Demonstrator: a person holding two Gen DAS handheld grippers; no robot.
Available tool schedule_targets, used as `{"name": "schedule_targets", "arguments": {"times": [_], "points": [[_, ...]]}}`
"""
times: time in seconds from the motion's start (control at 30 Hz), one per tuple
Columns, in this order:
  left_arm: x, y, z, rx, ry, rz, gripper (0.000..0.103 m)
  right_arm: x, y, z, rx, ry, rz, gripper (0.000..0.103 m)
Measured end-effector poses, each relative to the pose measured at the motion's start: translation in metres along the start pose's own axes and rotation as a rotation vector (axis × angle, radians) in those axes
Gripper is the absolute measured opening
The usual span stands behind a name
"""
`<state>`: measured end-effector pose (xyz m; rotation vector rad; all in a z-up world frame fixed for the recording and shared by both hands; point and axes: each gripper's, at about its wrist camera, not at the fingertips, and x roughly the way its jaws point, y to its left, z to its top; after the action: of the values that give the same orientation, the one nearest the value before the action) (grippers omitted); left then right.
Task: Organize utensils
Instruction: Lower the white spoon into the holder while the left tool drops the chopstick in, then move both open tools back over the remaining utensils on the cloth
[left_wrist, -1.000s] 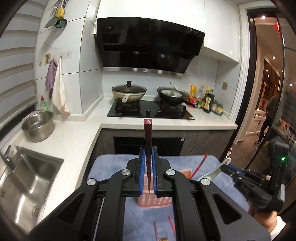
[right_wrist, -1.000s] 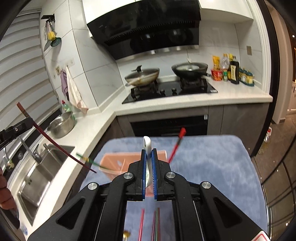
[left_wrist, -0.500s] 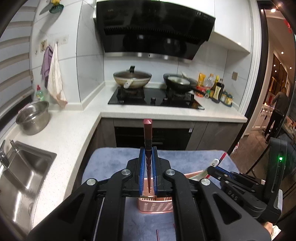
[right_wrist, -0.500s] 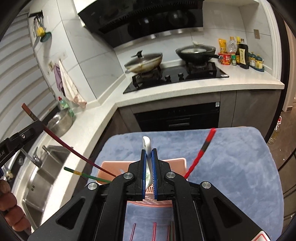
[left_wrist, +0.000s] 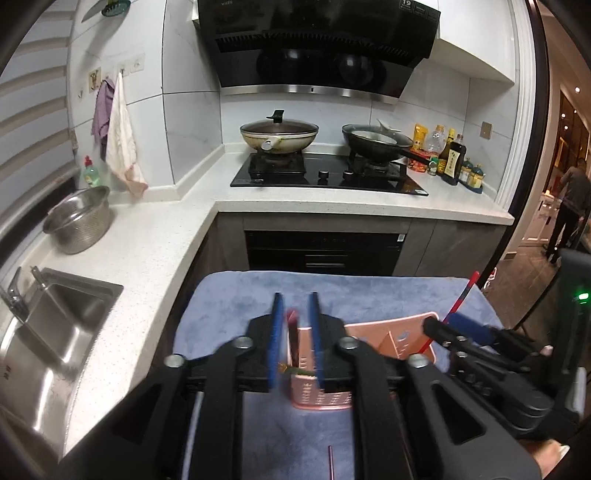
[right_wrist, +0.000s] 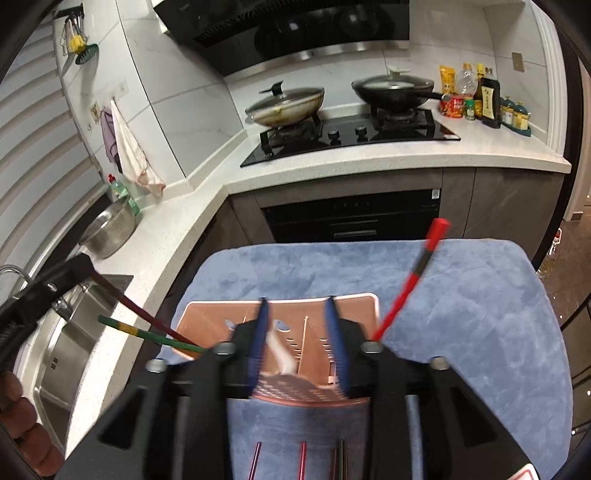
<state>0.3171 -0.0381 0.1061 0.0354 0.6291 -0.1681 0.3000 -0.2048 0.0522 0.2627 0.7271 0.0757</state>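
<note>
Kitchen counters wrap the upper half of both views, and low in each frame a blue towel-covered table (right_wrist: 461, 295) carries the pink utensil caddy (right_wrist: 280, 310) I'm filling.

My left gripper (left_wrist: 295, 325) sits low and centre in its own view with its blue-padded jaws spread apart; the dark red chopstick (left_wrist: 292, 339) stands between them, its lower end down inside the caddy (left_wrist: 391, 332), and I see a gap on either side of it — I read that as released, no longer clamped. Beside it a green chopstick (right_wrist: 147, 334) leans out of the caddy's left corner toward the left edge of the right-wrist frame.

My right gripper (right_wrist: 297, 332) is likewise parted, low centre in its frame, and the white spoon (right_wrist: 279, 350) lies tilted between the pads, apparently loose and resting in the caddy's middle compartment. A red chopstick (right_wrist: 410, 280) leans out of the caddy's right side, up toward the upper right.

To do this step well, I'd draw both grippers straight back along their own axes, jaws kept wide, so the pads don't brush the stick or spoon and tip them out. The caddy looks light — dragging a finger against its rim could slide it on the towel. More chopsticks (right_wrist: 303, 459) lie on the towel at the bottom edge of the right-wrist frame; those are my next pick, I judge, taken one at a time near the thick end.
</note>
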Motion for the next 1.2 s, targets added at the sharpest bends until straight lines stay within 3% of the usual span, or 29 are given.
{"name": "schedule_targets", "arguments": {"times": [0.03,0.13,0.23,0.37,0.63,1.2], "points": [[-0.004,-0.001,-0.002,0.004,-0.005,0.011,0.027,-0.005,0.000,-0.002,-0.006,-0.008,-0.006,0.041],[-0.015,-0.006,-0.012,0.022,-0.006,0.025,0.031,-0.022,0.000,-0.012,-0.030,-0.020,-0.018,0.050],[-0.022,-0.008,-0.020,0.025,0.012,0.030,0.040,-0.037,-0.003,-0.029,-0.037,-0.009,-0.024,0.051],[-0.031,-0.011,-0.035,0.029,0.032,0.032,0.044,-0.053,-0.013,-0.052,-0.011,0.012,-0.019,0.051],[-0.043,-0.009,-0.070,0.021,0.092,0.046,0.049,-0.074,-0.021,-0.095,-0.004,0.052,-0.048,0.051],[-0.047,-0.006,-0.144,0.021,0.235,0.065,0.050,-0.080,-0.033,-0.175,0.018,0.172,-0.086,0.051]]}}
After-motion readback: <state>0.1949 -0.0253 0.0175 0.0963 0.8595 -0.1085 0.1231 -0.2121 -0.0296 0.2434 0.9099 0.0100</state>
